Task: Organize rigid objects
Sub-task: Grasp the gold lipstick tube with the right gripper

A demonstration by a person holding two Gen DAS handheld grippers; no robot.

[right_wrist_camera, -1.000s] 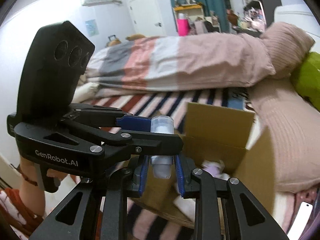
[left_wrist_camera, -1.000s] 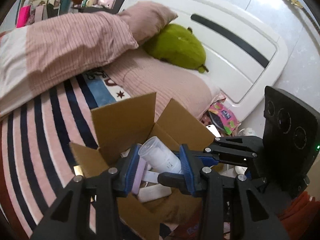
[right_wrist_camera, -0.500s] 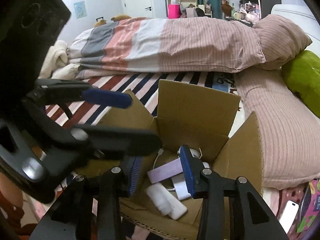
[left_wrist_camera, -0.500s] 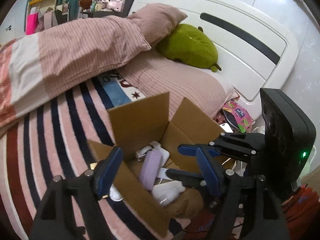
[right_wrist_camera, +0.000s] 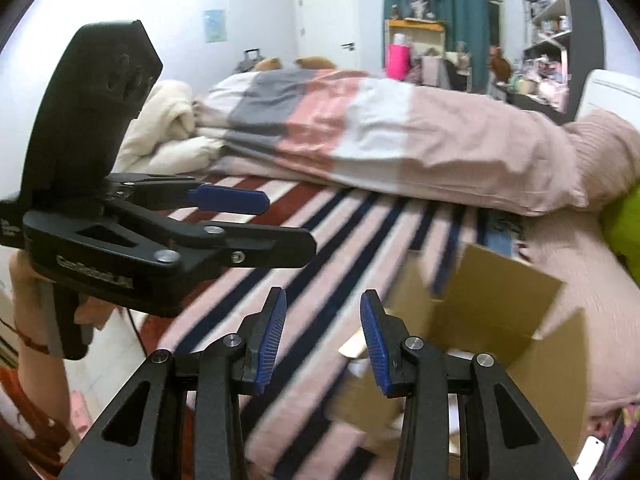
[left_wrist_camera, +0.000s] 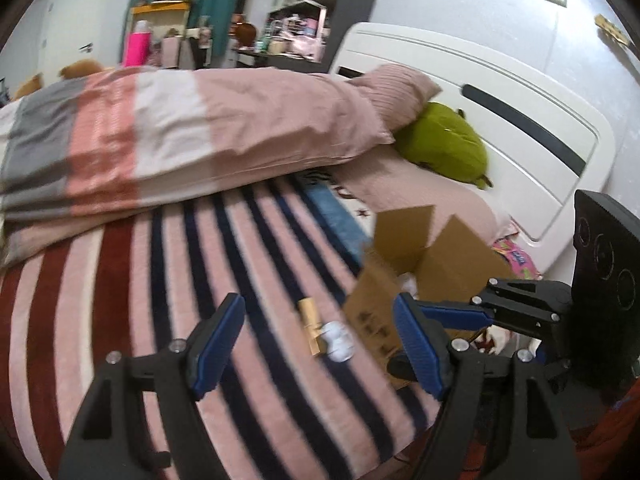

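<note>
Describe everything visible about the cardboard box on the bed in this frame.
The cardboard box is plain brown corrugated card, open at the top with its flaps standing up and splayed outward. It sits on the striped blanket near the bed's edge, in front of a pink pillow. Dark printing, too blurred to read, marks one outer wall. Pale items show inside, too blurred to identify. A gold tube and a small white object lie on the blanket just beside it. No jaws touch it.

Two tools over a striped bed
Right tool (right_wrist_camera: 323, 340) stands parted and empty; cardboard box (right_wrist_camera: 500, 304) at four o'clock, left tool (right_wrist_camera: 256, 220) at nine o'clock.
</note>
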